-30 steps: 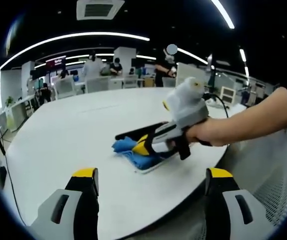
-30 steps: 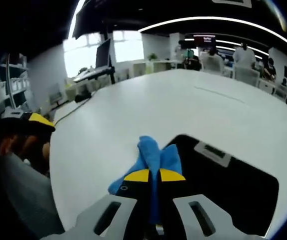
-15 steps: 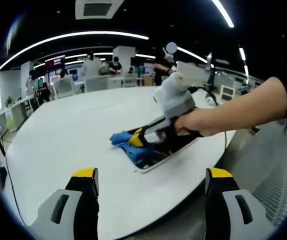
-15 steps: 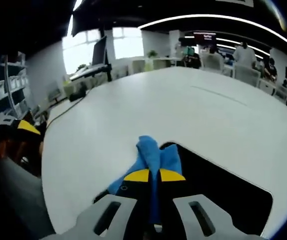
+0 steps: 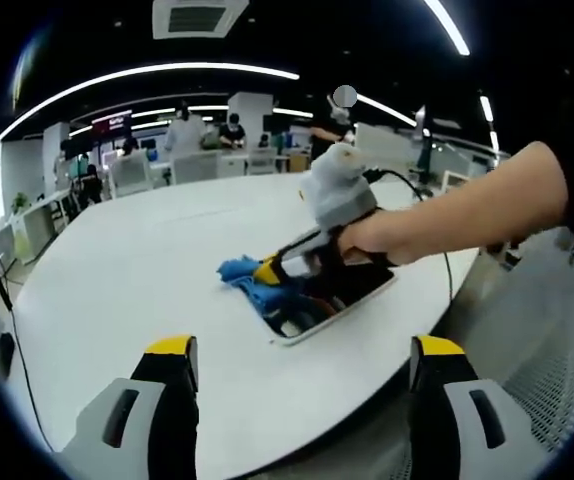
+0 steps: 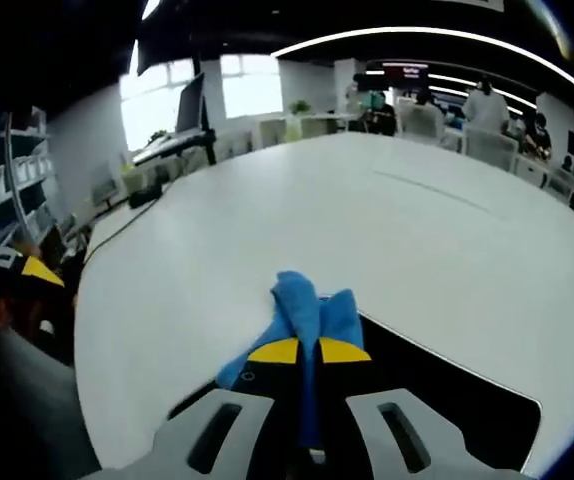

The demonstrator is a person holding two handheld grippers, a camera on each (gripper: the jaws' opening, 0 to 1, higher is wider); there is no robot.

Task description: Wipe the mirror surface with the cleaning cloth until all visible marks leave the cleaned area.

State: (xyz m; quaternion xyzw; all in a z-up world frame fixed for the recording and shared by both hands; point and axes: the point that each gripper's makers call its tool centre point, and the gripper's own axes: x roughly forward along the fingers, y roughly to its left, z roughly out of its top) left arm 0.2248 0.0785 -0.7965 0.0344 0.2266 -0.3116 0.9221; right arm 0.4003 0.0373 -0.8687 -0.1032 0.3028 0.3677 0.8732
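Cloth: blue cloth looks soft and floppy; hold it by its bunched end.
Mirror: mirror under cloth, probably breakable.
Right gripper: clenched on cloth.
Left gripper: jaws apart, holding nothing, near the mirror.

Could not make out any marks on the mirror: dark glass, its near and right parts cut off by the right gripper view's edge and partly hidden under the right gripper. In the left gripper view, much of the mirror covered by that gripper and the hand holding it. Cleaning cloth partly buried between the closed jaws, lower folds out of sight. Left gripper seen as two jaw tips only, bodies cut by the bottom edge. People at far desks too small and blurred to tell apart. Red sign unreadable.
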